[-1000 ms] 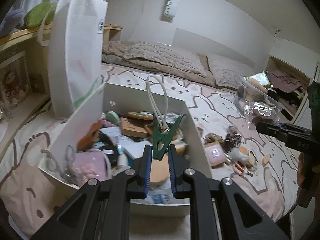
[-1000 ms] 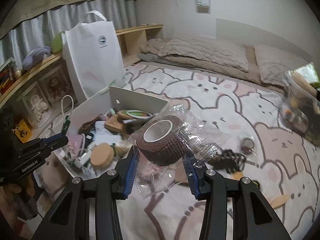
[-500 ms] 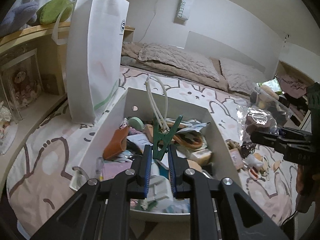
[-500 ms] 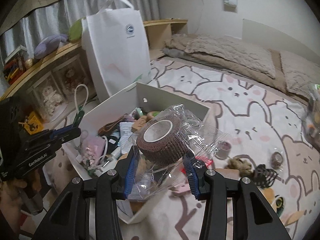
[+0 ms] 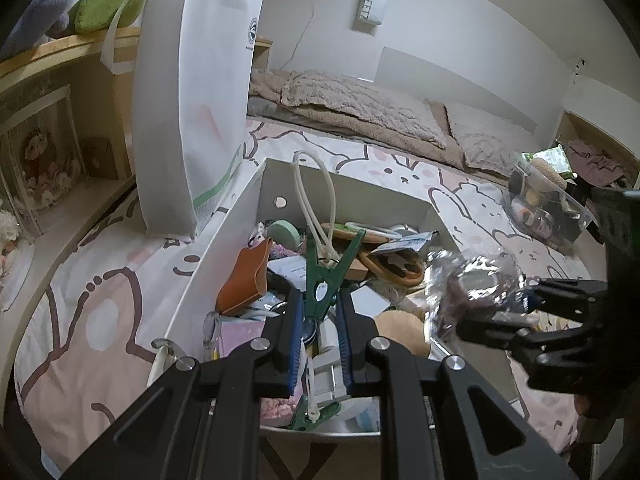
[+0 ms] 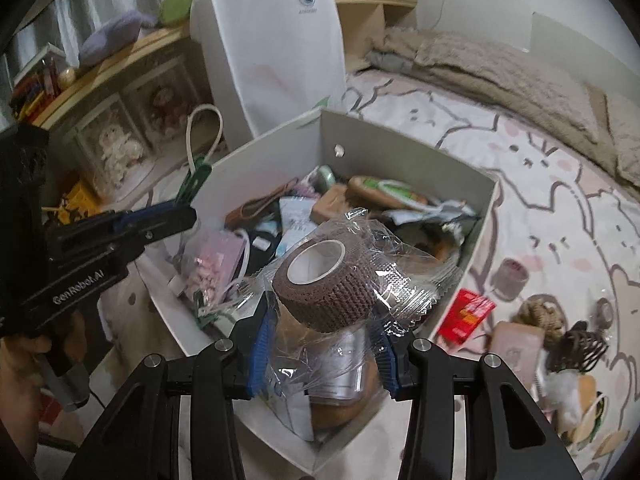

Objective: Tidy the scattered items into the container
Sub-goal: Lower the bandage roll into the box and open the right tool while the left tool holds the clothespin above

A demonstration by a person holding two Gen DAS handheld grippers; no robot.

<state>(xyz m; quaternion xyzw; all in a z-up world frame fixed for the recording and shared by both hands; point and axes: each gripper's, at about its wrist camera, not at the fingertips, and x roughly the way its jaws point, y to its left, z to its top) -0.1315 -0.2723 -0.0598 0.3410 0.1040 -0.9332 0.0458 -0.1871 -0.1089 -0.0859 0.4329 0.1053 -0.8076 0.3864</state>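
Both tools [image 5: 316, 312] [image 6: 322, 332] angled over box [image 6: 408, 148]

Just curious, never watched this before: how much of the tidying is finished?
Well along: the white box is already crowded. In hand over it: a green clip in the left gripper, a wrapped brown tape roll in the right gripper. Left on the bed: red packet, hair claw, more.

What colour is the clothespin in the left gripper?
Green clothespin, with a white cord loop; clearest in the left wrist view.
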